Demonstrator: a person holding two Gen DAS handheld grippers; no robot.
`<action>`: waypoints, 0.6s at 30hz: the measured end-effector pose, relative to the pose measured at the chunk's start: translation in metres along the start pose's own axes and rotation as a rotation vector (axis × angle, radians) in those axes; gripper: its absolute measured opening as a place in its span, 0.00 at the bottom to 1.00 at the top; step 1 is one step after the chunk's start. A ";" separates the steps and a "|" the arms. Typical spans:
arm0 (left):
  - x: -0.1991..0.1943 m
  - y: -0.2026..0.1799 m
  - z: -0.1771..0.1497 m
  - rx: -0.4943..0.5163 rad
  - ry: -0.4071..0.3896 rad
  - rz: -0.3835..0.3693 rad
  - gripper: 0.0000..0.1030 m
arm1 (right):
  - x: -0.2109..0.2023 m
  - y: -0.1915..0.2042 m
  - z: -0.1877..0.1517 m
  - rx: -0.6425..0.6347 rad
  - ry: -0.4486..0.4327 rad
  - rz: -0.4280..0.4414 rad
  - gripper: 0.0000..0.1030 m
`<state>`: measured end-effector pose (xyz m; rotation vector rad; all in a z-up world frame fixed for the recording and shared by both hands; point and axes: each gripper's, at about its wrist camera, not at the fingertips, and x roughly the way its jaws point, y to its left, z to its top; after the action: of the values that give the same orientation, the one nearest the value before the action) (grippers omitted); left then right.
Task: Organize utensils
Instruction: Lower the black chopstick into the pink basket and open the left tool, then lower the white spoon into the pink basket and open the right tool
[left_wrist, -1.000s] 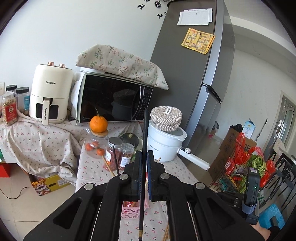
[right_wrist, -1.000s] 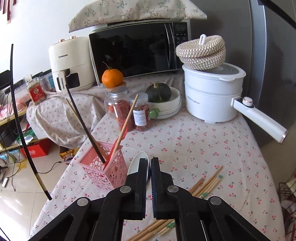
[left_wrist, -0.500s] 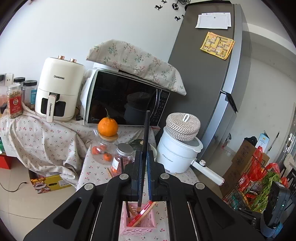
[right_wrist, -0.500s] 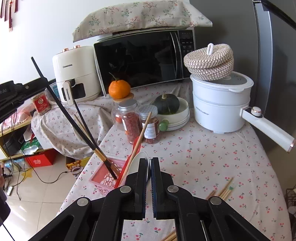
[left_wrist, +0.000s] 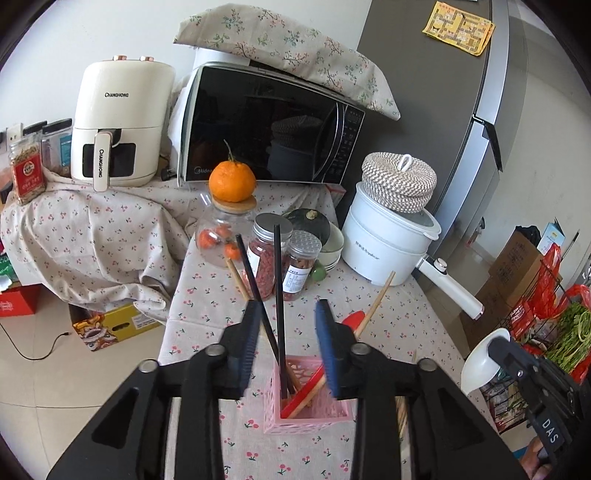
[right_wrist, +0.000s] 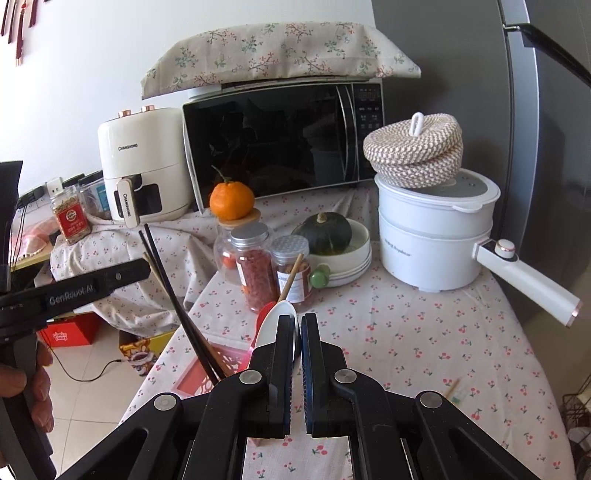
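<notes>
The pink basket (right_wrist: 207, 373) sits mostly behind the right gripper (right_wrist: 299, 321) in the right wrist view, so the lower ends of the 2 black chopsticks (right_wrist: 173, 295) are hidden there. The white spoon (right_wrist: 277, 325) shows only its bowl; its handle disappears between the pads. A hand (right_wrist: 35, 387) at the left edge is cut off, and the jar labels (left_wrist: 297, 275) are too small to read.

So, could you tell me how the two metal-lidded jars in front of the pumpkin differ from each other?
The taller jar stands left of the shorter jar, touching or nearly so, and rises higher. The taller jar has a smooth silver lid and is packed with small red pieces; the shorter jar has a lid with a dotted pattern and a white printed label over its front. Both are clear, upright and closed, on the cherry-print tablecloth.
</notes>
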<state>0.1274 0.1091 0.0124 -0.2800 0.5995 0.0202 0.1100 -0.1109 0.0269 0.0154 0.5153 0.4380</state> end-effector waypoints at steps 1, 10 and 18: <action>-0.003 0.001 -0.003 0.002 0.000 0.001 0.62 | 0.000 0.000 0.001 0.003 -0.010 -0.005 0.03; -0.011 0.013 -0.035 0.058 0.132 0.040 0.80 | 0.007 -0.006 0.012 0.072 -0.099 -0.064 0.03; -0.010 0.020 -0.065 0.134 0.220 0.069 0.80 | 0.024 -0.003 0.016 0.105 -0.140 -0.106 0.04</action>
<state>0.0808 0.1122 -0.0383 -0.1318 0.8255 0.0154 0.1380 -0.1019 0.0291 0.1186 0.3985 0.3032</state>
